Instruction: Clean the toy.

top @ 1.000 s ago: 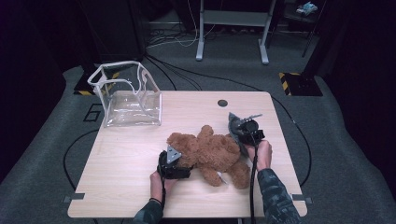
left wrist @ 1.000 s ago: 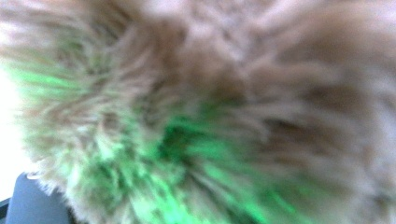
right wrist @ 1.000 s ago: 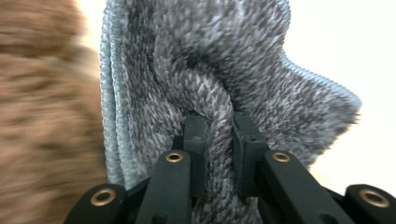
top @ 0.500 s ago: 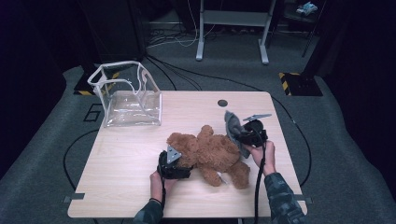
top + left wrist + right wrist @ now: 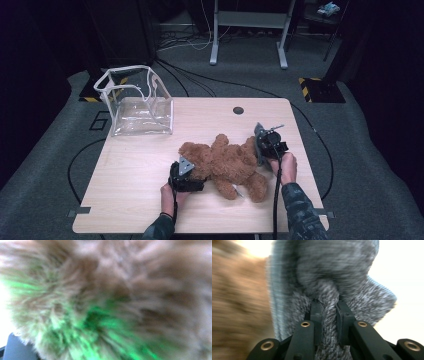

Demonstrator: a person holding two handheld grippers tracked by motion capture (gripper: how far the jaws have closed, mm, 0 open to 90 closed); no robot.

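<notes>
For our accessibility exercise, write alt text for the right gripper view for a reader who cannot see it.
Two black jaws of the right gripper pinch a fold of grey knitted cloth that rises above them. Blurred brown fur of a teddy bear lies at the left edge, against a bright, washed-out background.

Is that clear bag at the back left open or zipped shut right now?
Open. The clear bag stands upright on the table with its white-edged mouth gaping upward; nothing shows inside it.

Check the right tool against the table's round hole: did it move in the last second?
Yes. In the high view the right tool, shut on grey knit fabric, has shifted slightly left and nearer the hole, onto the teddy bear.
</notes>
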